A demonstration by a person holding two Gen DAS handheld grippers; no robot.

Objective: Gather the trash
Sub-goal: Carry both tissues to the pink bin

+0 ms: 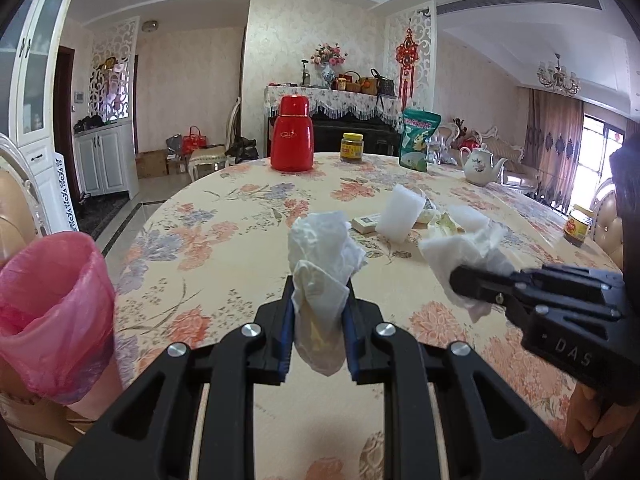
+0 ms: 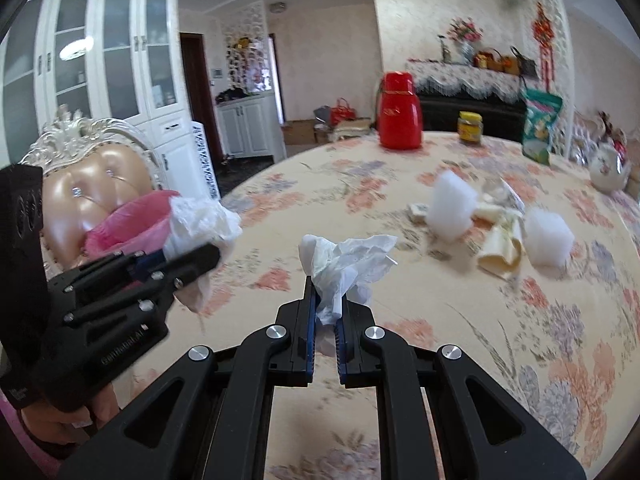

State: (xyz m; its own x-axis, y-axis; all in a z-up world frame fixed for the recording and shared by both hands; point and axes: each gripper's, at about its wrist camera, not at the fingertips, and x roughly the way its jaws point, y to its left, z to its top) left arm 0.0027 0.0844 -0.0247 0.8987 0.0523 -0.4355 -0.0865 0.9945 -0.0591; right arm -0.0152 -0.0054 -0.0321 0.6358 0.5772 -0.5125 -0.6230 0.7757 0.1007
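A: How are the two wads of paper being held?

B: A crumpled tissue (image 1: 320,252) is being clamped between the pads of the left gripper (image 1: 318,320), low in the middle of the left wrist view. A second tissue (image 2: 344,264) is being pinched tight in the right gripper (image 2: 326,320) in the same way. Both are being carried clear of the tabletop (image 1: 224,240), presumably so that they can be dropped in one trip.

A: Dropped where?

B: A bin lined with a pink bag (image 1: 52,312) is being shown at the lower left of the frame, just off the table's edge, beside a cream padded chair (image 2: 96,184).

A: What is being left behind?

B: White foam blocks (image 1: 400,216), a small box (image 1: 366,222) and what may be wrappers, blurred, are being left at the centre right. A red flask (image 1: 292,136), a jar (image 1: 352,146) and a teapot (image 1: 482,164) are being kept at the far edge of the floral cloth, in a bright papered dining room.
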